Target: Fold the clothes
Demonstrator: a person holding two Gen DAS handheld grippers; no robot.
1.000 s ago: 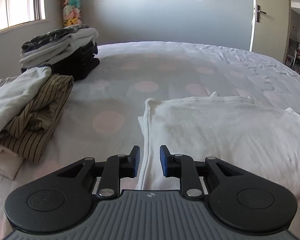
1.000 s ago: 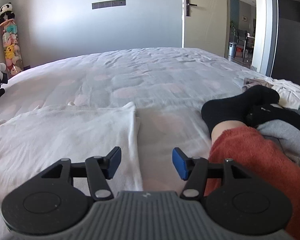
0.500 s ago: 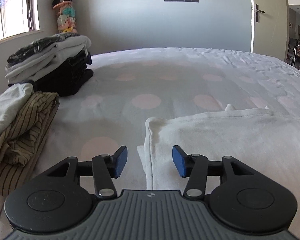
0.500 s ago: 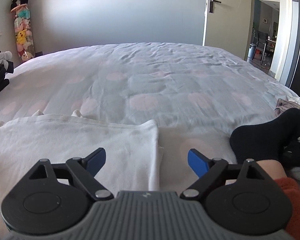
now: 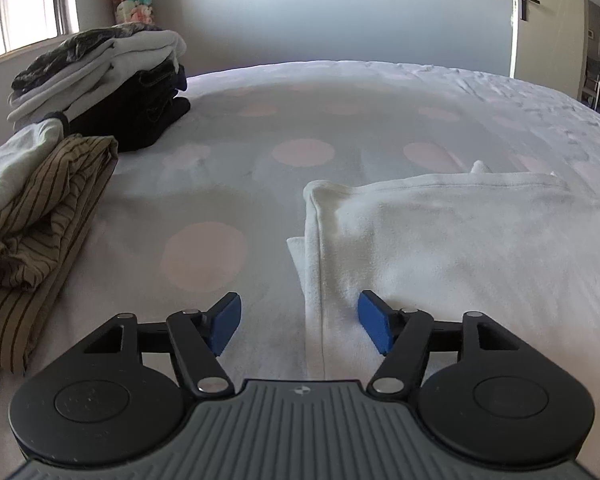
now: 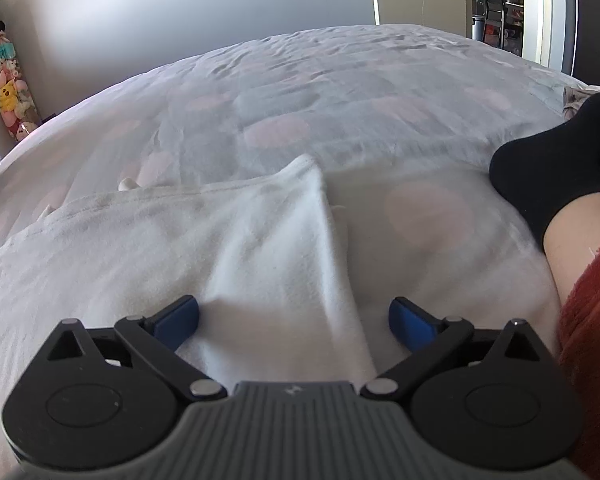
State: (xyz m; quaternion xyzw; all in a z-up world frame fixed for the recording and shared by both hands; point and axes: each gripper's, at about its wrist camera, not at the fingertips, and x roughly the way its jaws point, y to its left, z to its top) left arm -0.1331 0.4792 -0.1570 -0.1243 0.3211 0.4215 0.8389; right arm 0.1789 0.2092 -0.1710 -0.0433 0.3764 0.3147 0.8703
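Two tongs are down low over the bed (image 5: 340,120) now, one at each side of the white shirt (image 5: 460,248). My left tongs (image 5: 299,322) have just been opening and now stand wide, with the shirt's left edge between the blue pads, not pinched. My right tongs (image 6: 294,320) have just been opening too and are as wide as they go, with the shirt's right edge (image 6: 332,264) between them, also loose. The shirt lies flat on the bed, already folded once I think, and it needs one more fold.

What could go wrong? On the left I see a small lower flap (image 5: 300,256) sticking out past the top layer. If I close there, I might catch only one layer, and the fold would come apart when I lift. On the right, the tongs could grab the bed sheet along with the shirt and pull it up. If one side grips before the other, the shirt would twist. The person's leg with the black sock (image 6: 556,176) is near my right side, so a wide swing could bump it. The striped clothes (image 5: 48,216) sit near my left.
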